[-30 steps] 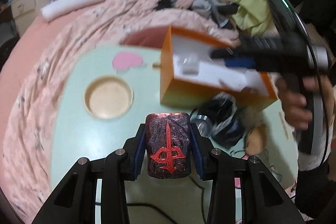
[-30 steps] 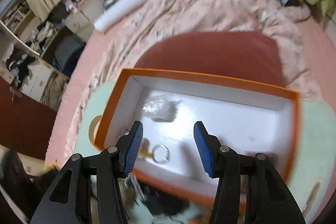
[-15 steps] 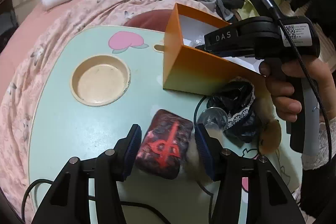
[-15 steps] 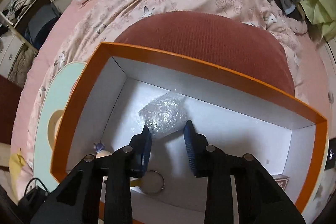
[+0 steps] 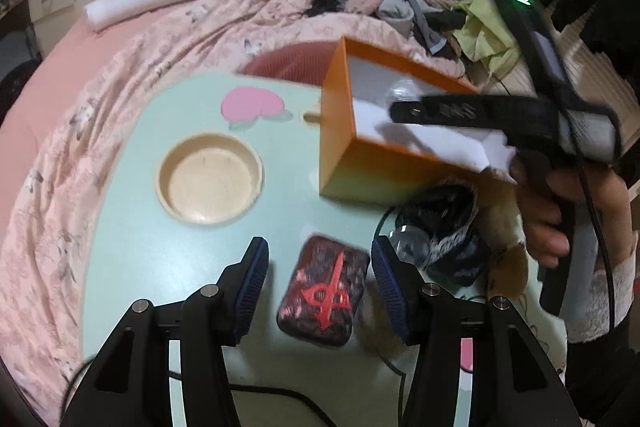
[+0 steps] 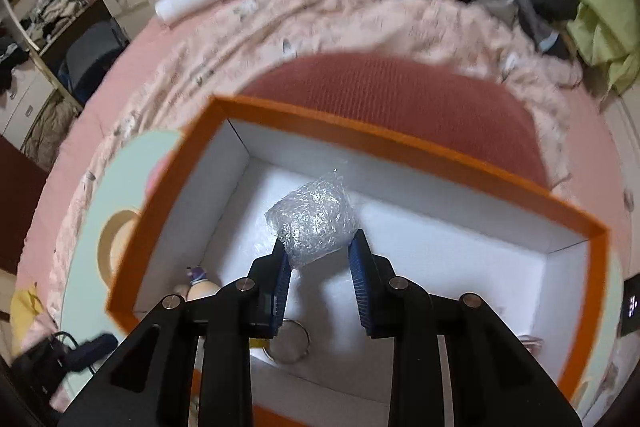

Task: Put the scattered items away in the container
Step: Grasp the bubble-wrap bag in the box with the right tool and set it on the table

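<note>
An orange box (image 5: 360,167) with a white inside stands on the mint table; the right wrist view shows its rim (image 6: 400,143). My left gripper (image 5: 318,281) is open, its fingers either side of a dark case with a red emblem (image 5: 323,297) lying on the table. My right gripper (image 6: 320,267) is inside the box, shut on a crinkled clear plastic bundle (image 6: 314,217). A metal ring (image 6: 290,345) and a small figure (image 6: 198,287) lie on the box floor.
A round wooden cup recess (image 5: 210,179) is in the table's left half. A black lace item and a metal cap (image 5: 440,239) lie right of the case. A black cable (image 5: 280,395) runs along the near edge. Pink bedding (image 5: 160,39) surrounds the table.
My left gripper set the case down on the table and opened wide. My right gripper went into the box and closed on the plastic bundle.
</note>
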`<state>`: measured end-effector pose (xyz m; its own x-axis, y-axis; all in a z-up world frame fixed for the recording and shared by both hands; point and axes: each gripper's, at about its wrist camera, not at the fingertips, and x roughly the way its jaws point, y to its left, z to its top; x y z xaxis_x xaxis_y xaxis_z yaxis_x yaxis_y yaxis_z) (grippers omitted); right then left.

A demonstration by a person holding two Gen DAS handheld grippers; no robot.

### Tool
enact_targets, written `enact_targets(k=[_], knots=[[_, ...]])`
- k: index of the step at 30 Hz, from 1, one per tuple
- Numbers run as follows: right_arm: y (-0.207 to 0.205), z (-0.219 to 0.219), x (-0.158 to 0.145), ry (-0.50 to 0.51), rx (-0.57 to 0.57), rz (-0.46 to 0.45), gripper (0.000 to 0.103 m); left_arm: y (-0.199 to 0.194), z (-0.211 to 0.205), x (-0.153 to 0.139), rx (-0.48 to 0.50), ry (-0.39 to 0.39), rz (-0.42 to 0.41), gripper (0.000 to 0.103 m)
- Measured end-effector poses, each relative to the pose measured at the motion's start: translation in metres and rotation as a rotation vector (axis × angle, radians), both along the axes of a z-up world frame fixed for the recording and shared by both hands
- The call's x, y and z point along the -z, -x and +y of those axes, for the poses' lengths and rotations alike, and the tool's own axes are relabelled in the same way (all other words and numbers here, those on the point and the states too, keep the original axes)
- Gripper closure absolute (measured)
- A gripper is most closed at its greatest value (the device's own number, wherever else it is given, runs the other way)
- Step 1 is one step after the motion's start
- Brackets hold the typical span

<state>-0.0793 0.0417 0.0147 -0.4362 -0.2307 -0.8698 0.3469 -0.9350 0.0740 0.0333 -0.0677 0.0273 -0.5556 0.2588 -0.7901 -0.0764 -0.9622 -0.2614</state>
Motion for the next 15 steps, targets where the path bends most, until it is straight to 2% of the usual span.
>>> enact_targets(k=[3, 5, 7, 8, 10, 13, 15], knots=[[-0.02, 0.015, -0.028, 0.054, -0.037, 0.09, 0.073, 0.012, 0.0, -0.024, 0.04, -0.012, 0.045, 0.052], [-0.035, 0.028, -0.044, 0.115, -0.081, 0.118, 0.073, 0.022, 0.004, -0.043, 0.085, 0.0, 0.072, 0.071], [-0.053, 0.044, -0.055, 0.195, -0.147, 0.11, 0.073, 0.038, 0.011, -0.057, 0.126, 0.017, 0.059, 0.076], [-0.063, 0.054, -0.058, 0.239, -0.184, 0.093, 0.073, 0.049, 0.015, -0.063, 0.154, 0.021, 0.038, 0.081], [-0.079, 0.066, -0.055, 0.263, -0.24, 0.06, 0.072, 0.071, 0.027, -0.069, 0.22, 0.023, -0.023, 0.085], [-0.105, 0.079, -0.042, 0.236, -0.285, 0.022, 0.072, 0.1, 0.051, -0.066, 0.335, 0.048, -0.156, 0.086], [-0.115, 0.085, -0.03, 0.22, -0.284, -0.002, 0.072, 0.114, 0.069, -0.057, 0.382, 0.112, -0.245, 0.086]])
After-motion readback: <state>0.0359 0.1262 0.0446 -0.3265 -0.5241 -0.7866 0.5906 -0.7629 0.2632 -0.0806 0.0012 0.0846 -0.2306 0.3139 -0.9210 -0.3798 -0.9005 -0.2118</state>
